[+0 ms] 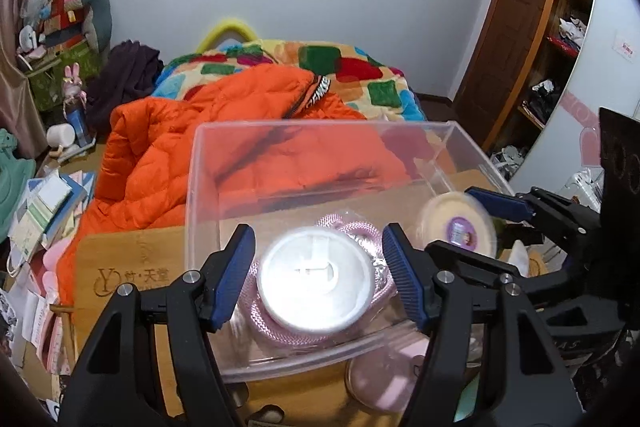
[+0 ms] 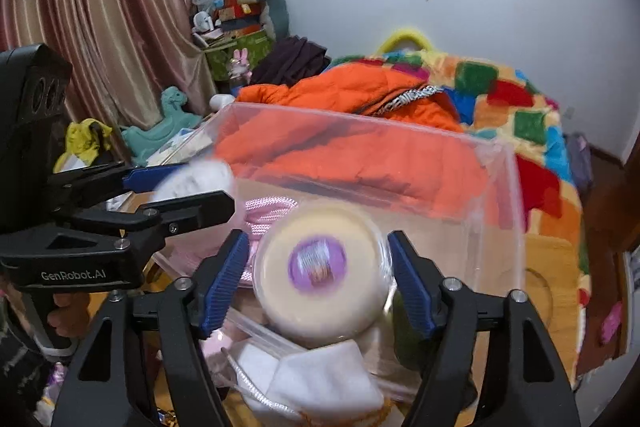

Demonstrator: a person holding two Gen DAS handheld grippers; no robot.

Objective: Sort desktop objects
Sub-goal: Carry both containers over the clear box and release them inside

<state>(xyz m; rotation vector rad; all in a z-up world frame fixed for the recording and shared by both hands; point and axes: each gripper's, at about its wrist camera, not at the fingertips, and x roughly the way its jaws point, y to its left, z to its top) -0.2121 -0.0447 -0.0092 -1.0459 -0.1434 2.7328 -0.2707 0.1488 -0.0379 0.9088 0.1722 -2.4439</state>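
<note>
My left gripper (image 1: 318,259) is shut on a white round container (image 1: 316,279), held over the clear plastic box (image 1: 320,129). From the right wrist view that gripper (image 2: 204,187) reaches in from the left with the white container (image 2: 192,183) between its fingers. My right gripper (image 2: 318,247) stands open around a cream round container with a purple label (image 2: 320,267); a slit shows between its left pad and the container. This container (image 1: 456,223) hangs blurred and tilted over the box's right end. A pink rope (image 2: 268,207) lies coiled in the box.
The box (image 2: 360,123) stands on a wooden board with a printed logo (image 1: 132,259). A white cloth pouch (image 2: 320,379) and a pink round thing (image 1: 384,379) lie in front of it. Behind it is a bed with an orange jacket (image 1: 180,155). Books and clutter (image 1: 40,211) crowd the left.
</note>
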